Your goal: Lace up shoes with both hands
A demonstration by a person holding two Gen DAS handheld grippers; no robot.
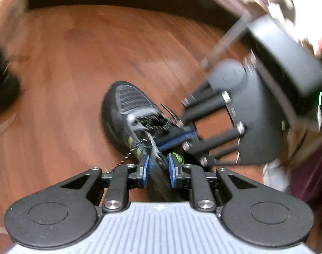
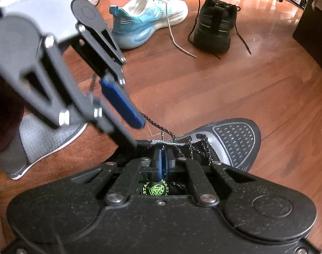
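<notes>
A: Where is the black running shoe [image 2: 224, 139], and how is it pointed?

B: It is set on the wooden floor [image 2: 203, 89], its long axis running away from both cameras, toe farthest.

A: And the grippers?

B: The right gripper [image 2: 162, 158] is clenched at the shoe's eyelet edge. The left gripper [image 1: 157, 167] is held slightly parted around blurred shoe material; a speckled lace [image 1: 127, 158] is seen beside it. Whether that is pinched cannot be told.

A: Surroundings?

B: A white-and-teal sneaker [image 2: 148, 19] and a second black shoe [image 2: 216, 27] are seen well apart, with bare floor between.
</notes>
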